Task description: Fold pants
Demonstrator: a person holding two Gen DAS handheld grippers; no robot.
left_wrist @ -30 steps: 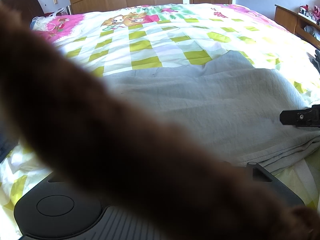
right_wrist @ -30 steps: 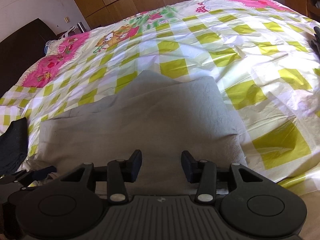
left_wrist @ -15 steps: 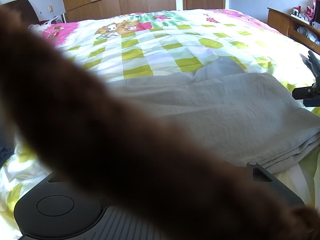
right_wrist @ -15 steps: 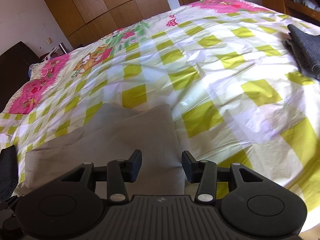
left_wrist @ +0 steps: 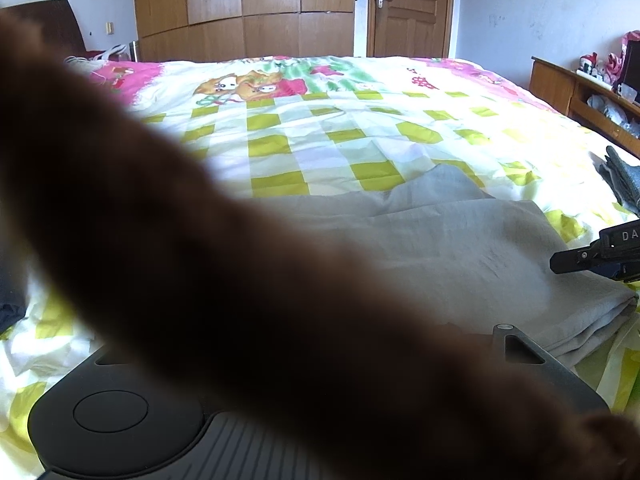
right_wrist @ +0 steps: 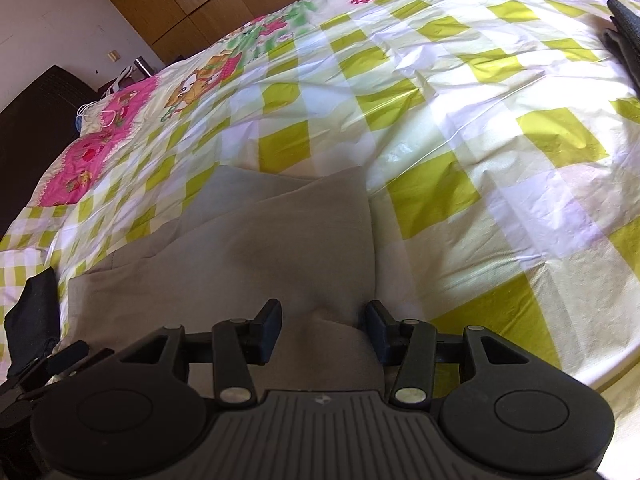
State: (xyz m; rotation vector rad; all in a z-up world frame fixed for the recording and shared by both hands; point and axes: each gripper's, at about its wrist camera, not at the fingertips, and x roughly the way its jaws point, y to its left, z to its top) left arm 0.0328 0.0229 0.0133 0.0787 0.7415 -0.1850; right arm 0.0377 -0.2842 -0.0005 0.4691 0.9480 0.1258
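Observation:
The grey pants [left_wrist: 460, 248] lie folded into a flat stack on the checked bedspread [left_wrist: 340, 136]. In the right wrist view my right gripper [right_wrist: 324, 320] is open, hovering low over the near right corner of the pants [right_wrist: 260, 248], with nothing between its fingers. From the left wrist camera it [left_wrist: 592, 256] shows at the right edge, beside the stack. A blurred brown furry sleeve [left_wrist: 200, 280] crosses the left wrist view and hides my left gripper's fingers. Dark prongs of the left gripper [right_wrist: 80, 354] show at the pants' left end.
A dark grey garment [right_wrist: 624, 36] lies at the bed's right side. Dark cloth [right_wrist: 32, 320] sits at the left end of the pants. A wooden shelf [left_wrist: 580, 92] stands to the right, with a wardrobe [left_wrist: 240, 12] and door beyond the bed.
The right gripper has swung right and tilted, so the pants' right edge now sits between its open fingers. The left camera has tipped upward. The pants lie as before.

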